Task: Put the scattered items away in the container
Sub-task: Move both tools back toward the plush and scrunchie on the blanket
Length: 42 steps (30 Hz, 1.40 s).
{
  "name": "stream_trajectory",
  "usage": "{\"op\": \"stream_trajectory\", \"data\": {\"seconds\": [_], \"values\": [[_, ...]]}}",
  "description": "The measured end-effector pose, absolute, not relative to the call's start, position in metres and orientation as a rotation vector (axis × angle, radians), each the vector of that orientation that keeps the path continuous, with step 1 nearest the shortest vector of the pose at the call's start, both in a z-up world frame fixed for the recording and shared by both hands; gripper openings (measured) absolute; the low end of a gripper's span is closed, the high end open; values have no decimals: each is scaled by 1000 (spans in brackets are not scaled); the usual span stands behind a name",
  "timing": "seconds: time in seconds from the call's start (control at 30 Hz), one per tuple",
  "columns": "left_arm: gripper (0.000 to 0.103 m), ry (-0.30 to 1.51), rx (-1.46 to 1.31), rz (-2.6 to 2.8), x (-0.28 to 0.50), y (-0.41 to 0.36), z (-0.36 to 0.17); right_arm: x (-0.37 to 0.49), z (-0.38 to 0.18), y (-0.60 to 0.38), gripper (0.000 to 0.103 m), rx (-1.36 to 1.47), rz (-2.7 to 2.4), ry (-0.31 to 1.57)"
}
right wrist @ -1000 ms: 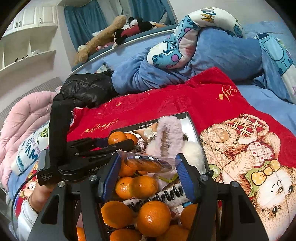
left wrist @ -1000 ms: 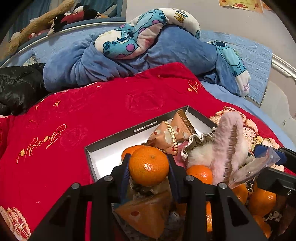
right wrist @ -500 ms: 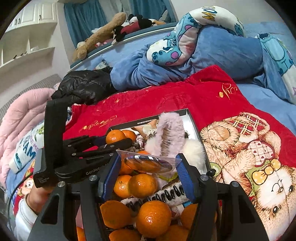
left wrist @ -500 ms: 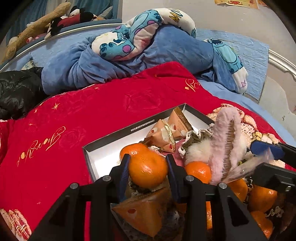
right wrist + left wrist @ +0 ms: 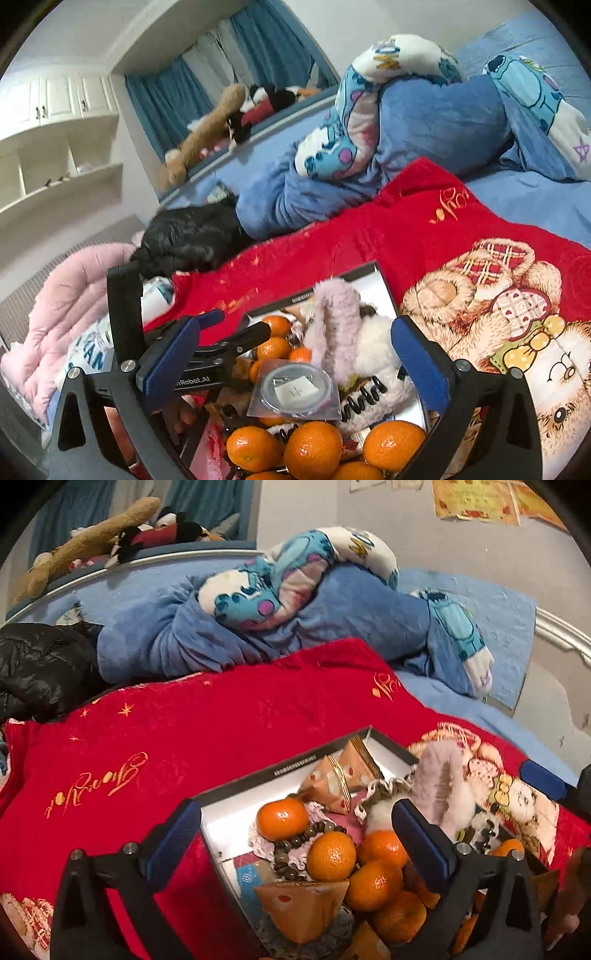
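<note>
Left gripper: mine, its jaws opening wide above the box; nothing is pressed between the pads, and the mandarin beneath them lies loose on the pile.
Right gripper: also mine, jaws opening and well apart; the clear packet with a round disc inside lies flat on the heap below, free of both pads.
Container: the dark-rimmed box sits on the red blanket, on the bed.
In the box: mandarins, orange triangular snack packs, a string of brown beads, a pink fluffy headband, white fur and a dark spring-like clip.
Progress: I judge the tidying nearly finished; every small item I can see is inside the box, and the blanket around the box shows no strays.
Left to do: perhaps only pulling both grippers away.
Not for tidying, I think: blue bedding, a black jacket, plush toys behind the bed.
Hard to see: the box's near edge is cut off by both views; the bottom of the heap is buried; the blanket close to me is hidden behind the gripper frames.
</note>
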<state>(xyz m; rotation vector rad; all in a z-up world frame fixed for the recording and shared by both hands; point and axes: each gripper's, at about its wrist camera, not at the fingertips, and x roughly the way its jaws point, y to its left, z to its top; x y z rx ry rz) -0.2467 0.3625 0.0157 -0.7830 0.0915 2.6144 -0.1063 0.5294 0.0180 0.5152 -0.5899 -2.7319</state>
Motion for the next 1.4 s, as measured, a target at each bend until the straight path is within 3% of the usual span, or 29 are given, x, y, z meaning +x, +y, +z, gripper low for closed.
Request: {"op": "stream_trajectory", "data": {"seconds": [0.2, 0.33, 0.57, 0.8, 1.13, 1.23, 1.4], "values": [[103, 86, -735, 2652, -216, 345, 48, -79, 22, 527, 103, 320, -2808, -536], [103, 135, -690, 2697, -170, 318, 68, -66, 24, 514, 103, 366, -2843, -524], [103, 84, -728, 2810, -100, 208, 78, -25, 45, 452, 103, 363, -2804, -464], [103, -42, -674, 2897, -65, 109, 97, -24, 52, 372, 103, 383, -2638, -588], [103, -21, -578, 2793, -50, 71, 53, -55, 24, 292, 103, 384, -2626, -579], [103, 117, -641, 2797, -61, 78, 29, -63, -4, 295, 103, 476, -2635, -627], [103, 129, -752, 2766, -75, 78, 3, -67, -15, 306, 103, 525, -2664, -628]]}}
